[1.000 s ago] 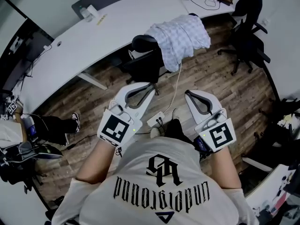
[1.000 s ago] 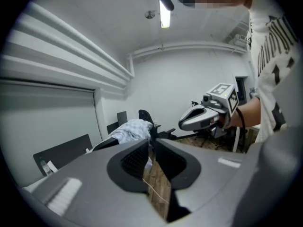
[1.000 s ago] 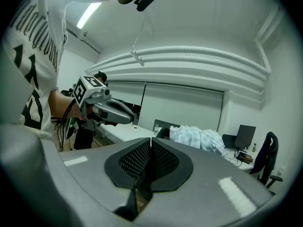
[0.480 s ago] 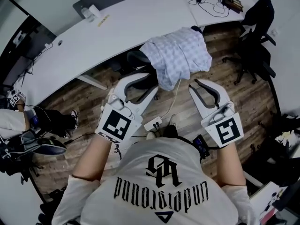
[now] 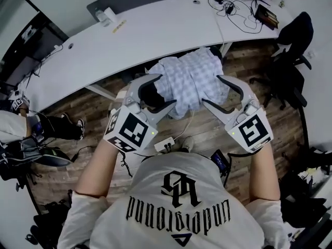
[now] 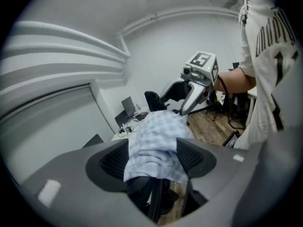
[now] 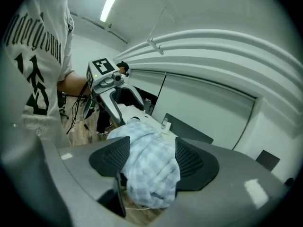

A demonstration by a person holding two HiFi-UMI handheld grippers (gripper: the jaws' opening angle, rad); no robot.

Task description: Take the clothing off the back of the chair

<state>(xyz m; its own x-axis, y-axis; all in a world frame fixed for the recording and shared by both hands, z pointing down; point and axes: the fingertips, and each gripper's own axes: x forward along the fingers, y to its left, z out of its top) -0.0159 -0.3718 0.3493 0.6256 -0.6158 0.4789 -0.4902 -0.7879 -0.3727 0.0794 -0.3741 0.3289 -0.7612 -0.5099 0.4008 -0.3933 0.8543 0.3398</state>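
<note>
Bent over a black office chair [image 6: 139, 189] pushed up to a long white desk [image 5: 155, 30], a person holds a gripper in each hand. The job is to lift off the pale checked shirt [image 5: 192, 79] draped over the chair's back. The left gripper [image 5: 167, 90] and the right gripper [image 5: 211, 90] flank the shirt, one at each side. The jaws of both have just been opening and stand wide apart, with cloth showing in each gap but no pad pressing on it. Nothing is gripped yet.

Several things look likely to go wrong from here. The jaws may close on the chair's back along with the cloth, so that a pull drags or swivels the chair instead of freeing the shirt. One side may catch only a thin fold and slip, leaving the shirt hanging from a single gripper and sliding toward the wooden floor [image 5: 101, 113]. A white cable [image 5: 189, 119] runs from under the shirt's hem toward a power strip [image 5: 165, 144] on the floor, and a low bite could take it up too.

Much is hidden. The shirt covers nearly all of the chair's back, so how it hangs there, and whether a collar or sleeve is hooked on anything, cannot be told. The cable's upper end is lost under the cloth. No view shows whether the jaw tips touch the fabric.
</note>
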